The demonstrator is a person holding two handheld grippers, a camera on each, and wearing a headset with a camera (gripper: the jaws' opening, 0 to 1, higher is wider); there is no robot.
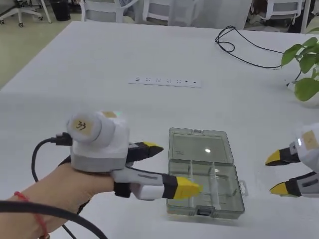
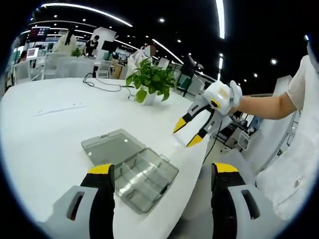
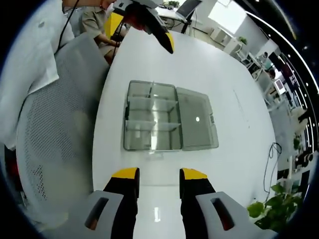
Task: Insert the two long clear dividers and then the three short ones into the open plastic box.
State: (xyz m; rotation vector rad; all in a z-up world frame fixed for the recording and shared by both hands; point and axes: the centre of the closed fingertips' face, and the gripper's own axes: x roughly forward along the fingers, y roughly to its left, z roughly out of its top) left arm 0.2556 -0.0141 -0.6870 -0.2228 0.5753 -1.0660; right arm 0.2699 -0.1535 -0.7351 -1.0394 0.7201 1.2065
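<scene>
**Desk:** What is on the table?

**Photographer:** An open clear plastic box [image 1: 225,209] sits near the front edge of the white table [image 1: 99,64], its lid [image 1: 199,144] laid flat behind it; clear dividers [image 1: 214,183] stand upright inside the base and cut it into compartments; the right gripper view looks down on a grid of them, but through clear plastic I cannot count long against short.

**Desk:** And the grippers?

**Photographer:** The left gripper [image 1: 173,168] hangs at the box's left side, jaws spread wide and holding nothing; in the head view one yellow tip overlaps the left rim; the right gripper [image 1: 274,175] hovers off the box's right side, near but apart, jaws parted and likewise empty.

**Desk:** How will the pieces handle?

**Photographer:** My reading is thin, light, stiff and slick; a loose pinch may let one skid out and a hard one may crack it; the top edge near the middle looks the best place to take hold, flat faces between the jaws, so the piece hangs straight over its slots; the box looks light too and could slide on the smooth table if a divider is pressed down askew; the free gripper might steady a wall.

**Desk:** Anything else in shot?

**Photographer:** A white power strip [image 1: 164,81], a black cable [image 1: 239,50] and a green plant [image 1: 304,69], all well apart from the work.
</scene>
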